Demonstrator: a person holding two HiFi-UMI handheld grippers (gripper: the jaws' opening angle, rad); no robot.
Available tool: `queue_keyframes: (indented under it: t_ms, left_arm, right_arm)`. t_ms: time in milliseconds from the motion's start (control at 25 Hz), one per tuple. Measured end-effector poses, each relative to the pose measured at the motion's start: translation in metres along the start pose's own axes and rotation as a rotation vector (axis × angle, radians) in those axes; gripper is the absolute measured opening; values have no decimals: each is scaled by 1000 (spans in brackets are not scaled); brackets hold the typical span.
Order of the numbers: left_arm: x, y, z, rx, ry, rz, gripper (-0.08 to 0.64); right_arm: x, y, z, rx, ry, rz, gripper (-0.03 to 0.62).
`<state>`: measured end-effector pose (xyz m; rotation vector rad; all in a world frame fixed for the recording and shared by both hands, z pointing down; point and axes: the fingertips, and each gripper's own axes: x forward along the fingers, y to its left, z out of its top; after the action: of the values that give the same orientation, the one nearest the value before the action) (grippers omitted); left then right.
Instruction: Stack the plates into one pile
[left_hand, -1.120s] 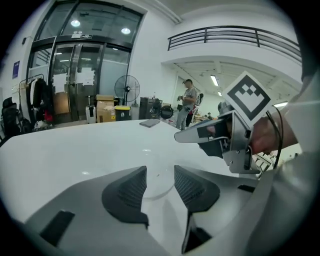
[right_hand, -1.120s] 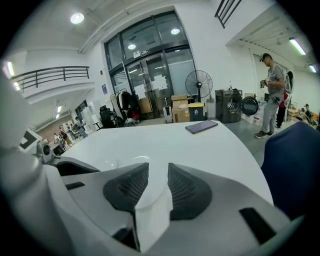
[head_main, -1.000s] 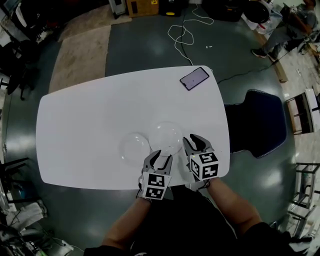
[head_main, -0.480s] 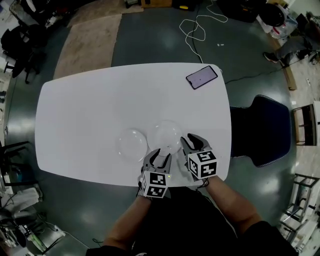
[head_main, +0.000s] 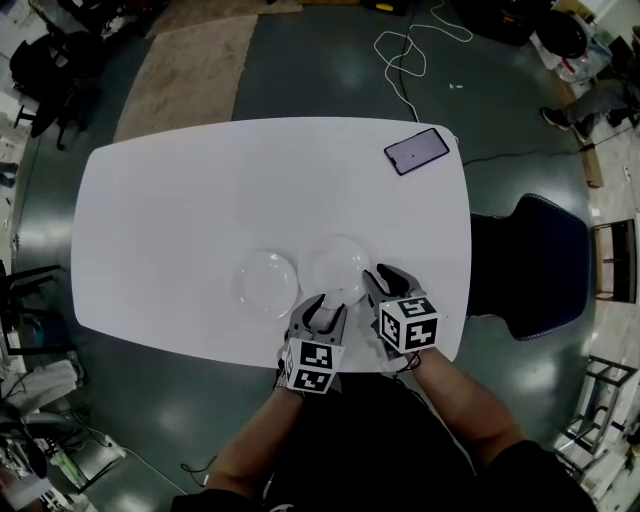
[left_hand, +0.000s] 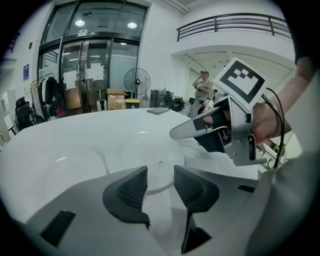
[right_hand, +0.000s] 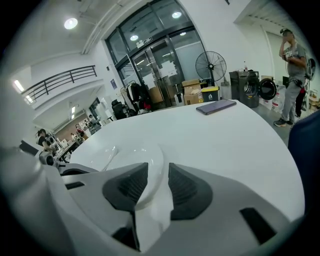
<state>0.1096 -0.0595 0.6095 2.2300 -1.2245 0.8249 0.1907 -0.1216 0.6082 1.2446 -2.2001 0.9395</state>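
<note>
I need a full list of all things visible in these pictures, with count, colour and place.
table: one, white, centre of the head view
left plate: one, white, near edge of table
right plate: one, white, beside the left plate
phone: one, dark, far right corner of table
chair: one, dark blue, right of table
cable: one, white, on floor beyond table
left gripper: one, grey, open, empty, at table's near edge
right gripper: one, grey, open, empty, by the right plate
</note>
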Motion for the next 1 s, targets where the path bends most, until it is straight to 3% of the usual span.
queue_keyframes:
  t_ms: [520,1000]
  left_arm:
    - [1,0,-2,7,6,-9,179]
    - [2,3,-3,-4,-10,-2,175]
  right_arm:
    - [6,8,-3,121,32,86,161]
    - [16,19,-5,127,100,164,152]
